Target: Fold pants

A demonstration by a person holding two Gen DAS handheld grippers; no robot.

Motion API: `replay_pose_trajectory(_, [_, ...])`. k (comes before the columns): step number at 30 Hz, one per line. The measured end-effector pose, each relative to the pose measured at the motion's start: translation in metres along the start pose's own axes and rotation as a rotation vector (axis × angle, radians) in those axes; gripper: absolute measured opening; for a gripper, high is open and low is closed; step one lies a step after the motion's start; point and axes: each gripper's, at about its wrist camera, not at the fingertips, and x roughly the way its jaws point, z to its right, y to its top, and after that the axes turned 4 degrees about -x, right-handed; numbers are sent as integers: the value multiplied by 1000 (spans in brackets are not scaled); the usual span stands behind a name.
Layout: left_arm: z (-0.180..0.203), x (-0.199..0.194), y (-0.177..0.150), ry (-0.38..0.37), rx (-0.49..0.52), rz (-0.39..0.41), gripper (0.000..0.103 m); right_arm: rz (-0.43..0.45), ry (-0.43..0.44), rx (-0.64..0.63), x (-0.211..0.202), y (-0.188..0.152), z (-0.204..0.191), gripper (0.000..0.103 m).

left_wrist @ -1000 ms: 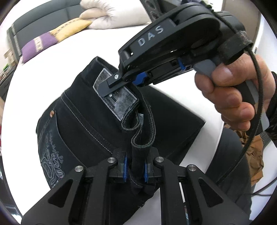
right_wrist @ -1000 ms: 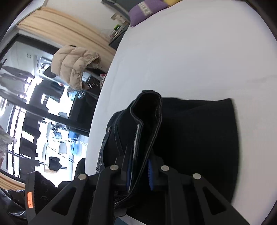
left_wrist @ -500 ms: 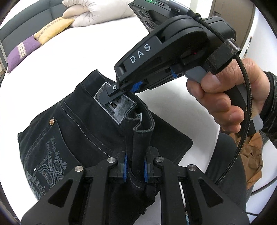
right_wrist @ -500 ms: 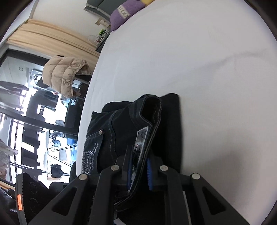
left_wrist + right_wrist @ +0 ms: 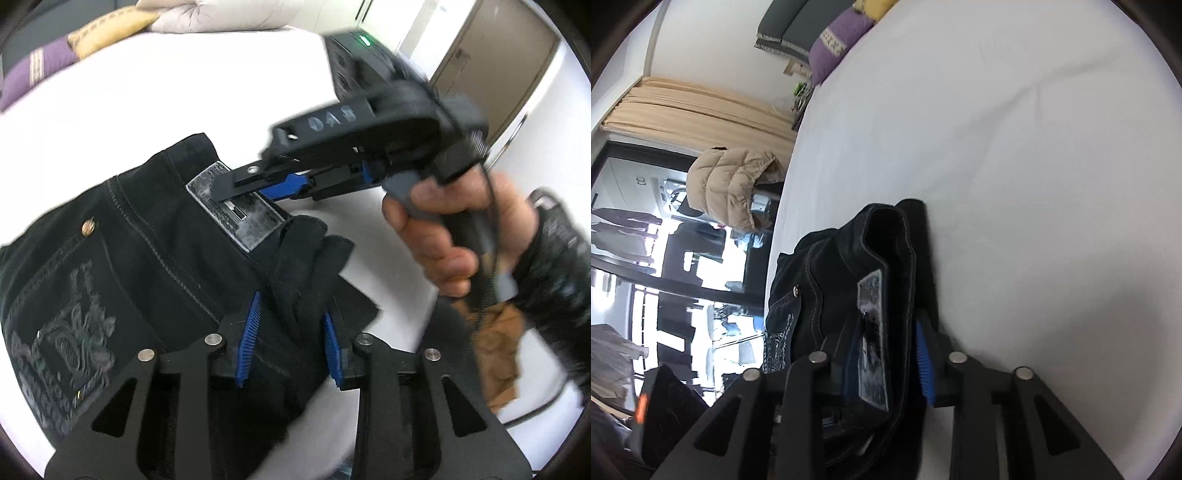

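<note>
Black folded pants (image 5: pixel 155 266) lie on the white bed (image 5: pixel 192 92), with a grey waistband patch (image 5: pixel 240 218) and an embroidered back pocket (image 5: pixel 62 343). My left gripper (image 5: pixel 291 343) straddles a bunched part of the waistband; its jaws are opening and the blue pads (image 5: pixel 247 339) stand off the cloth. A hand (image 5: pixel 443 236) holds my right gripper (image 5: pixel 255 184) over the patch. In the right wrist view my right gripper (image 5: pixel 886 354) is also opening, with the waistband and the patch (image 5: pixel 871 332) loose between its pads.
Purple (image 5: pixel 33 70) and yellow pillows and a white duvet (image 5: pixel 221 14) lie at the bed's far end. A brown crumpled thing (image 5: pixel 495 339) and a cable hang off the near right edge. Beside the bed stand a beige puffer jacket (image 5: pixel 731 188) and a window.
Both grippers' jaws have parted and let go of the waistband. The pants have come down flat onto the bed. The right gripper has sunk closer to the patch.
</note>
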Motion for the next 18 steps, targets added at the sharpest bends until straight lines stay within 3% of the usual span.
replay_pose_trajectory(1, [-3,-12,-1,-15,-12,14,30,13,-34,-1,-6,-2,-2,40])
replay_pose_trajectory(2, [-7,-23,-3,-26,-15,34,30,28,-65,2,-12,-5,-4,40])
replay_pose_trajectory(4, [-15,-49,-6,-30,-20,94,30,51,-72,-5,-24,-11,-12,5])
replay_pose_trajectory(7, [-41,-70,-6,-29,-64,135,30,61,-50,-55,-31,-18,-38,4])
replay_pose_trajectory(11, [-101,-81,-1,-30,-184,171,18,20,23,-122,-14,-24,-73,4])
replay_pose_trajectory(14, [-144,-74,4,-35,-264,154,18,-36,59,-80,10,-27,-67,4])
replay_pose_trajectory(17, [-171,-55,-12,-39,-352,99,16,-120,-16,-39,34,-43,-46,2])
replay_pose_trajectory(18, [-174,-52,-21,-44,-360,91,16,-113,5,-20,33,-48,-42,0])
